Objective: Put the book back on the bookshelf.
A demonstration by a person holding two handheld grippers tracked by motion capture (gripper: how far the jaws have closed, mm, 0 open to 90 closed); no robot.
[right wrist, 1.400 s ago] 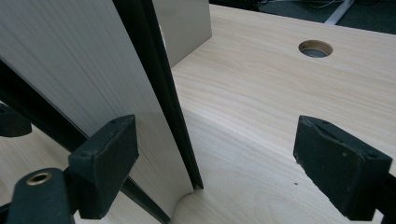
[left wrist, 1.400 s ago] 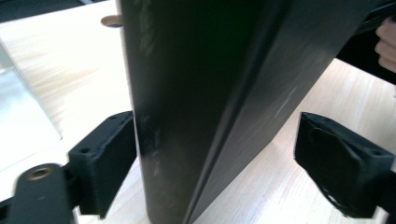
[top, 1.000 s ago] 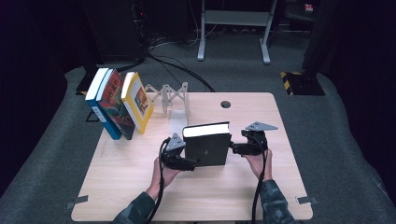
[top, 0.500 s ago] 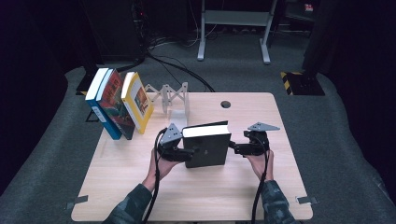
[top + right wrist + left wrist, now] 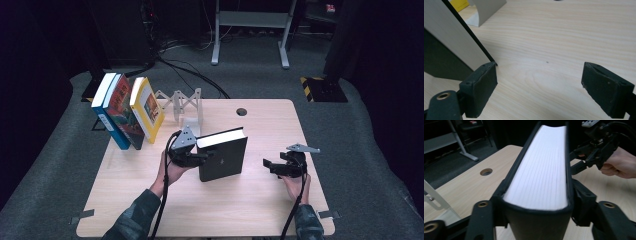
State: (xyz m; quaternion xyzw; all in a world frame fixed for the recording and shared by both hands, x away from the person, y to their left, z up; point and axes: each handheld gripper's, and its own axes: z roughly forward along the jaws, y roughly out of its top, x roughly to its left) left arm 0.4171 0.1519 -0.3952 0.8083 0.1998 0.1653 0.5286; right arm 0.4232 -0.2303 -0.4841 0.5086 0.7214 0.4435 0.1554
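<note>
At the frame centre the left tongs, just closing, grip the upright black book alone while the right tongs stand wide apart, so it could tip onto the worktop.

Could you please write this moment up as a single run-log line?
left gripper: closing on black book | book: upright on table | right gripper: open, apart from book

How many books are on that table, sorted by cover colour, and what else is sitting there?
Black book, upright, held in the left gripper: 1
Blue book: 1
Red-covered book: 1
Yellow book: 1
White folding bookstand: 1
Total: 5 things, 4 of them books
</note>
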